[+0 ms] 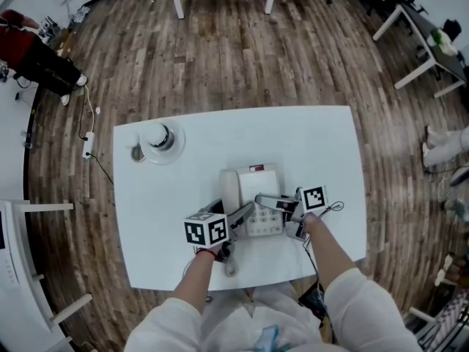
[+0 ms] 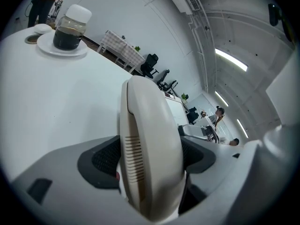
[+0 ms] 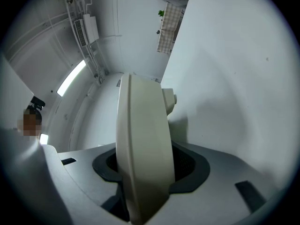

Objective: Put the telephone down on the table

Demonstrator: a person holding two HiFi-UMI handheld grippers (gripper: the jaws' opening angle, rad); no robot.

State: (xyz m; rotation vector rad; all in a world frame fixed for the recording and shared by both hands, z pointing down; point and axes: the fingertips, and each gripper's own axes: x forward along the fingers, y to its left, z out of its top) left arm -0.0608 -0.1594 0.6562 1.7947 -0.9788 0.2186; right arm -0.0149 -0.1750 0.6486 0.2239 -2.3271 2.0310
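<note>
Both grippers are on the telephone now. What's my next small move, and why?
Probably lower it flat before letting go: the left gripper holds the handset, the right gripper holds the telephone body, whose edge looks raised off the table.

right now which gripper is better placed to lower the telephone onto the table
Right, probably. The right gripper has its jaws shut on the cream plastic telephone at its body edge, so it controls the base. The left gripper holds only the curved cream handset, which might lift off.

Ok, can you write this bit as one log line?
left gripper: shut on handset | right gripper: shut on telephone base | jar: apart, far-left table corner
</note>
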